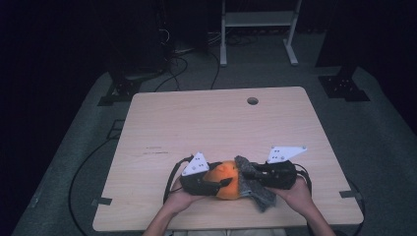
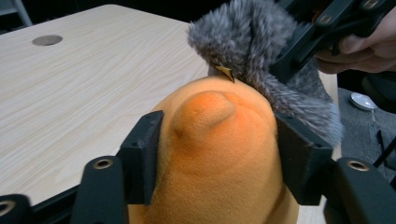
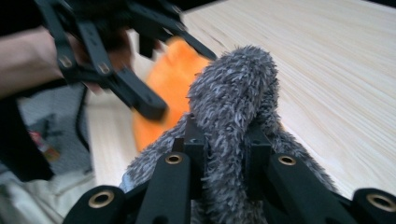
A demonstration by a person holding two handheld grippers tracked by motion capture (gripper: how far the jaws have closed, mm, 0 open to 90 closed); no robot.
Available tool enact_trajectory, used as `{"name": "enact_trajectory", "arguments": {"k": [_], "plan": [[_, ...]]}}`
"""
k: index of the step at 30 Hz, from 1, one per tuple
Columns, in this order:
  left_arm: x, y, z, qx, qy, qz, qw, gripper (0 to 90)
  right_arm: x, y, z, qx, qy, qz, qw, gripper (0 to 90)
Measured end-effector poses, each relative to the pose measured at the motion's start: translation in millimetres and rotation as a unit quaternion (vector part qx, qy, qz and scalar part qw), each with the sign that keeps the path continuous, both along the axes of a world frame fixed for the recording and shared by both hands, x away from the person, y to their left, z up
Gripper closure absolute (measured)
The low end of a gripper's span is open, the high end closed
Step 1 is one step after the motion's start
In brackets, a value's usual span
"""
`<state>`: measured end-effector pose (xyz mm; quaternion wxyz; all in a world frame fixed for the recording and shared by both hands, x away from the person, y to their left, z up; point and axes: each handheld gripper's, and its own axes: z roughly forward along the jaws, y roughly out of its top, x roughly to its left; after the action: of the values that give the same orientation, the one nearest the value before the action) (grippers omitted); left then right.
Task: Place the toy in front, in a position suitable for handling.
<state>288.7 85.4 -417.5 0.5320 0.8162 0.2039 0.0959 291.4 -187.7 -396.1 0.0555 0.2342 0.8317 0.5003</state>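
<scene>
the orange soft toy (image 1: 223,181) sits at the near edge of the wooden table (image 1: 216,123), right in front of the person. its lower part is cut off in the left gripper view, and in the high view the grippers cover much of it, so what kind of toy it is stays hard to tell. it is round, smooth and plush, with a small soft bump on top. the left gripper (image 2: 219,154) has its two black jaws on both sides of the toy, pressing into it and holding it. a grey fluffy piece (image 3: 233,116) with long shaggy fur lies against the toy's right side. the right gripper (image 3: 224,144) is clenched tight on a fold of this grey fur, which bunches up between its jaws.
</scene>
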Motion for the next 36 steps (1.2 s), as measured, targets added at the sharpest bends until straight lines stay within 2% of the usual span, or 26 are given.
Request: {"name": "enact_trajectory", "arguments": {"k": [3,5,6,9,11,13,14,15,17,19,21,22,25,26,27,28,29,30,33,34,35,36], "plan": [[2.7,1.1,-0.4,0.005,0.013,-0.012,0.9998,25.3,1.3,3.3,-4.0,-0.016,0.001,0.004,0.9999,75.9],[4.4,4.6,-1.6,0.012,0.012,-0.021,0.9996,20.2,4.0,1.6,-9.6,-0.026,0.01,-0.002,0.9996,75.9],[4.4,4.6,-1.6,0.012,0.012,-0.021,0.9996,18.6,5.2,0.4,-11.3,-0.027,0.016,-0.005,0.9995,75.9],[8.9,9.1,-5.2,0.004,0.027,-0.029,0.9992,17.5,5.2,-0.5,-12.5,-0.042,0.013,-0.012,0.999,75.9],[10.0,9.8,-6.4,0.002,0.031,-0.028,0.9991,19.6,5.2,-0.3,-12.7,-0.042,0.015,-0.013,0.9989,75.9],[6.2,8.9,-7.8,0.012,0.01,-0.012,0.9998,29.9,3.6,0.7,-9.2,-0.03,0.012,-0.012,0.9994,75.9],[4.6,6.8,-6.4,0.014,0.002,-0.007,0.9999,33.5,2.1,0.9,-5.7,-0.018,0.006,-0.009,0.9998,75.9],[3.4,5.1,-5.3,0.014,-0.001,-0.006,0.9999,36.4,0.2,1.1,-0.2,0.005,0.004,0.003,1.0,75.9],[0.1,0.7,-2.2,0.006,-0.01,-0.007,0.9999,38.8,-2.8,3.5,6.3,0.022,-0.003,0.012,0.9997,75.9],[-1.4,-1.1,1.9,-0.003,-0.005,-0.011,0.9999,39.1,-3.8,6.6,6.6,0.01,-0.01,0.015,0.9998,75.9],[-2.2,-0.9,3.2,-0.004,-0.004,-0.014,0.9999,38.8,-2.6,5.9,3.7,0.008,-0.006,0.013,0.9999,75.9],[-2.1,-0.2,3.2,-0.006,0.002,-0.021,0.9998,36.7,2.2,1.2,-4.5,0.002,0.01,0.01,0.9999,76.2],[2.3,4.3,3.6,-0.02,0.021,-0.035,0.999,26.1,5.5,-4.2,-11.1,-0.013,0.021,-0.001,0.9997,76.2],[3.3,6.5,3.8,-0.017,0.02,-0.026,0.9993,23.3,5.6,-5.6,-12.1,-0.02,0.019,-0.007,0.9996,76.2],[4.1,7.1,2.8,-0.003,0.018,-0.01,0.9998,19.3,6.2,-7.8,-12.7,-0.02,0.02,-0.011,0.9995,76.1],[5.6,7.5,0.0,0.005,0.027,-0.007,0.9996,17.6,7.1,-9.5,-13.1,-0.016,0.023,-0.015,0.9995,76.1],[7.1,7.6,-4.0,0.0,0.038,-0.009,0.9993,17.4,7.9,-10.5,-13.4,-0.018,0.026,-0.016,0.9994,76.1],[7.5,7.2,-6.8,-0.001,0.043,-0.011,0.999,17.9,8.8,-10.4,-14.1,-0.017,0.027,-0.015,0.9994,76.1],[6.6,7.6,-7.4,-0.003,0.036,-0.017,0.9992,30.5,6.8,-7.4,-11.7,-0.026,0.018,-0.019,0.9993,76.1],[5.6,8.1,-6.7,-0.002,0.029,-0.015,0.9995,30.5,6.8,-7.4,-11.7,-0.026,0.018,-0.019,0.9993,76.1],[4.3,8.8,-5.2,-0.006,0.024,-0.011,0.9996,34.9,4.7,-7.7,-8.3,-0.021,0.012,-0.021,0.9995,76.1],[3.9,9.6,-2.1,-0.014,0.022,-0.007,0.9996,38.9,0.1,-8.4,0.3,0.004,-0.002,-0.016,0.9999,76.0]]}}
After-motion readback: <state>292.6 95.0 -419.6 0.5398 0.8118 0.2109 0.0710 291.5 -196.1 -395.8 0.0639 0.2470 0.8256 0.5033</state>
